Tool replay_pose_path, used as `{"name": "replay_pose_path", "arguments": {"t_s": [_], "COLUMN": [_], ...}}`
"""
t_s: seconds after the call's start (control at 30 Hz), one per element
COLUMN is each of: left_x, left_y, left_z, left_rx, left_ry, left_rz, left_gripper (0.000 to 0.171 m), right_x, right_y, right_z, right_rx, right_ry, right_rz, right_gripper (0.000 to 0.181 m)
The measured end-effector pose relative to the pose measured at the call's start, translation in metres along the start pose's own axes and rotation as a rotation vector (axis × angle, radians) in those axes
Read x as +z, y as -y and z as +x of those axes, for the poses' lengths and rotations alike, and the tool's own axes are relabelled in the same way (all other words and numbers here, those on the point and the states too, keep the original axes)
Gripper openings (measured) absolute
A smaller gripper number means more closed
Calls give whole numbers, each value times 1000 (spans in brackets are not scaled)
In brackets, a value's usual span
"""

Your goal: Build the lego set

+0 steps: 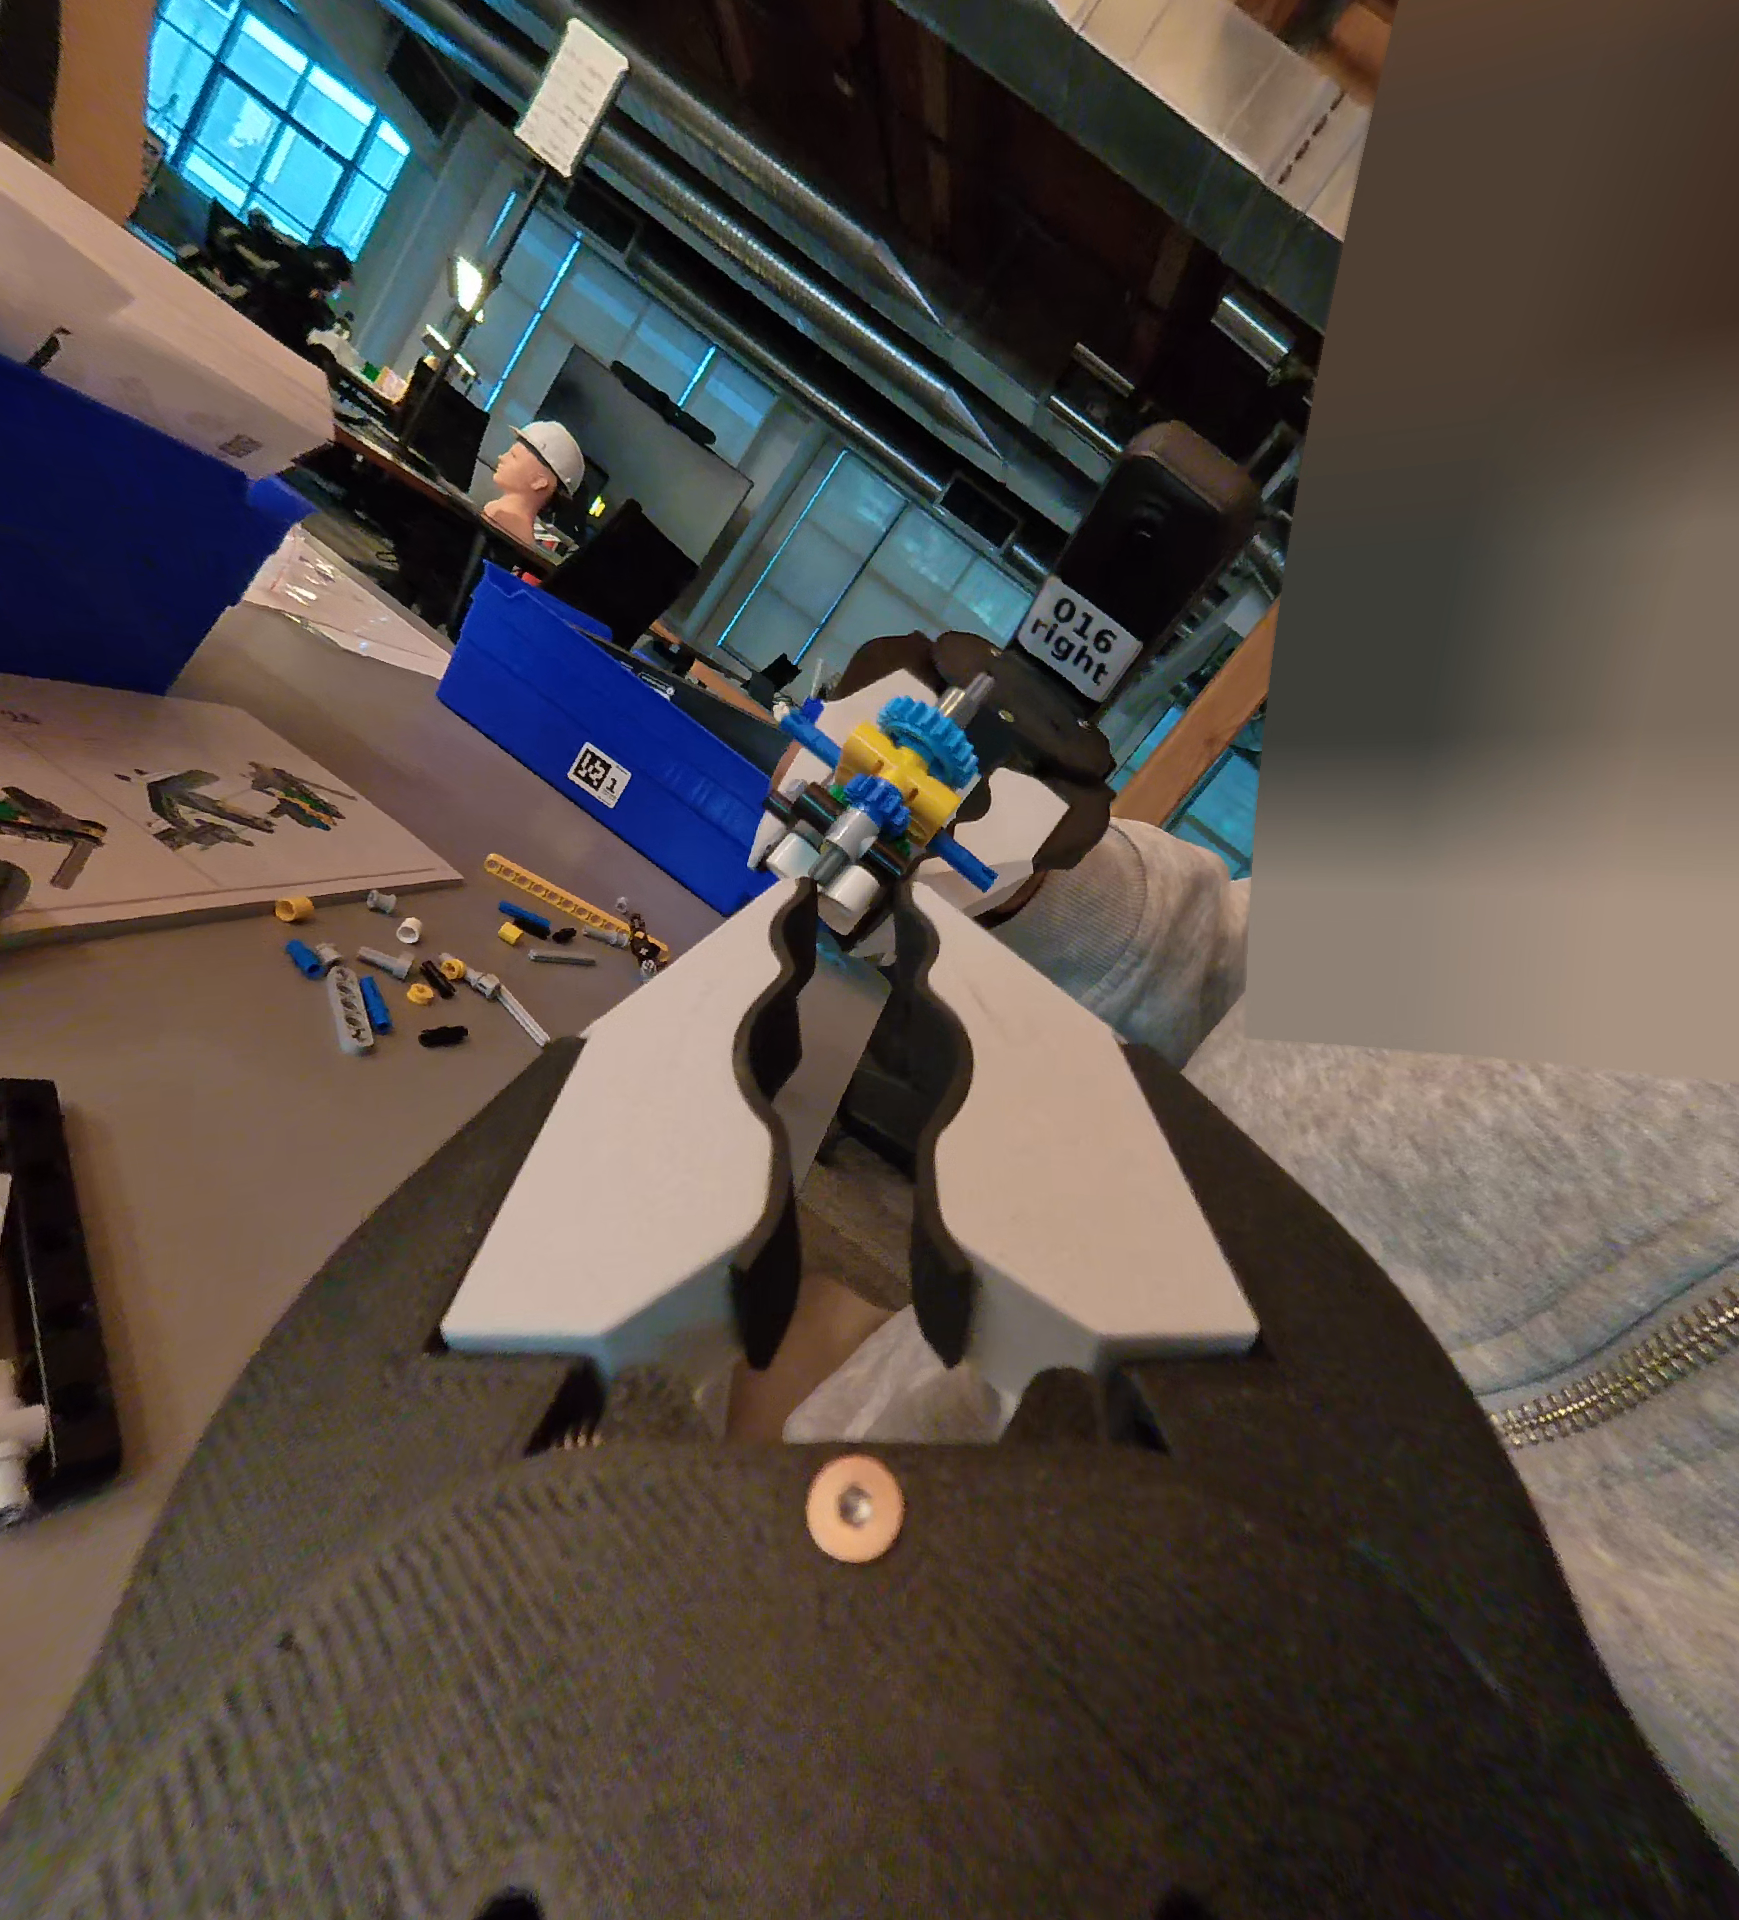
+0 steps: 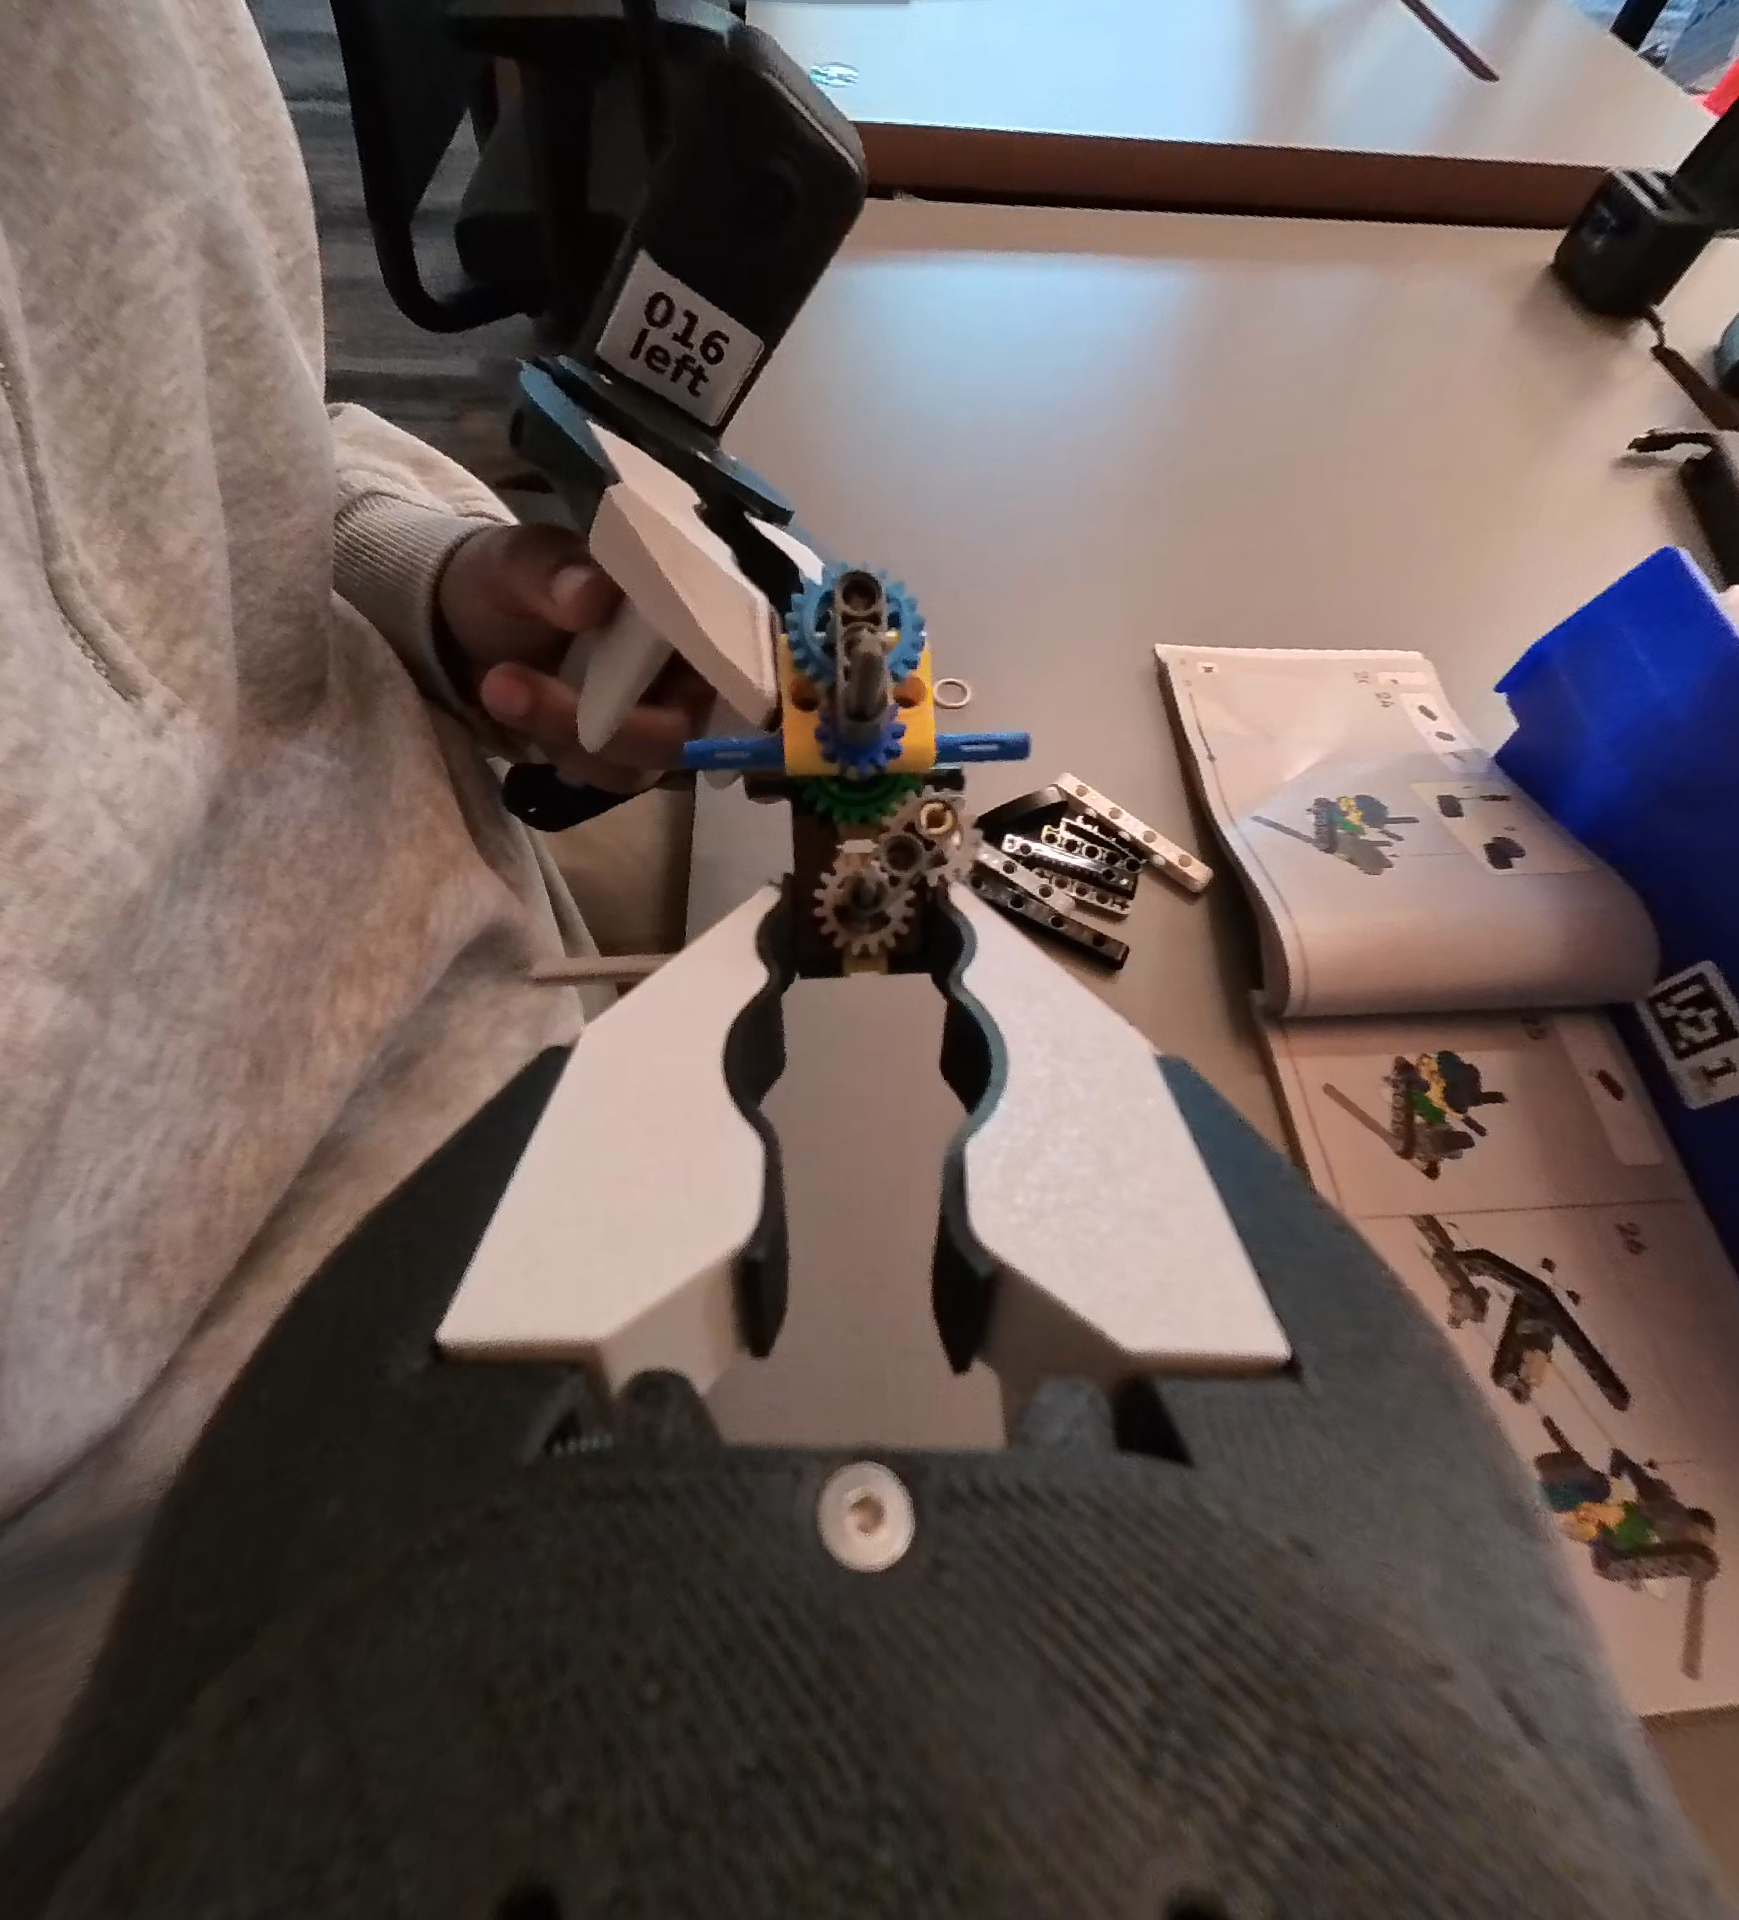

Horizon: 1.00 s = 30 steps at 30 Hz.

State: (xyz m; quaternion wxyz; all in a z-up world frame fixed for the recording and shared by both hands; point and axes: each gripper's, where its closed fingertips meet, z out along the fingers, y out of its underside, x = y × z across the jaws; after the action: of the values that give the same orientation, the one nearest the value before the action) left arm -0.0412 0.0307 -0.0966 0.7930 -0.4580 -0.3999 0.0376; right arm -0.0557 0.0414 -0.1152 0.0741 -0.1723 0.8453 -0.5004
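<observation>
Left gripper: closed on the white and grey end of the model, tips pinching it, held up in the air above the table.
Right gripper: closed on the dark gear end of the same model, jaws on both sides of the grey gears.
Model place: between the two pairs of jaws, one end in each, well above the table.
Blue axle: crossing the yellow block, sticking out on both sides, just past the right tips.
Step, as a guess: steadying the model with both grips for seating or checking a gear.
Doing it well: keep one grip firm on the frame, not on the gear teeth; press along the axle line only; avoid twisting the two ends against each other.
Risk: squeezing the gears could push them off their axles.
Loose parts: on the table, left of and below the left jaws, near the manual.
Beams: on the table, right of the right tips.
</observation>
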Motion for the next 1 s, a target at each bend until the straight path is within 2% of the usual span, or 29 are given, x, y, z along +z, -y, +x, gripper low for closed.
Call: {"name": "replay_pose_path", "arguments": {"t_s": [0.5,1.0], "left_x": [0,0], "left_y": [1,2], "left_z": [1,5], "left_rx": [3,18], "left_ry": [-5,-21], "left_rz": [4,9], "left_gripper": [9,8], "right_x": [1,0], "right_y": [2,5], "right_z": [0,-4], "right_rx": [-54,5], "right_ry": [-33,-13], "right_rz": [22,78], "right_gripper": [24,24]}}
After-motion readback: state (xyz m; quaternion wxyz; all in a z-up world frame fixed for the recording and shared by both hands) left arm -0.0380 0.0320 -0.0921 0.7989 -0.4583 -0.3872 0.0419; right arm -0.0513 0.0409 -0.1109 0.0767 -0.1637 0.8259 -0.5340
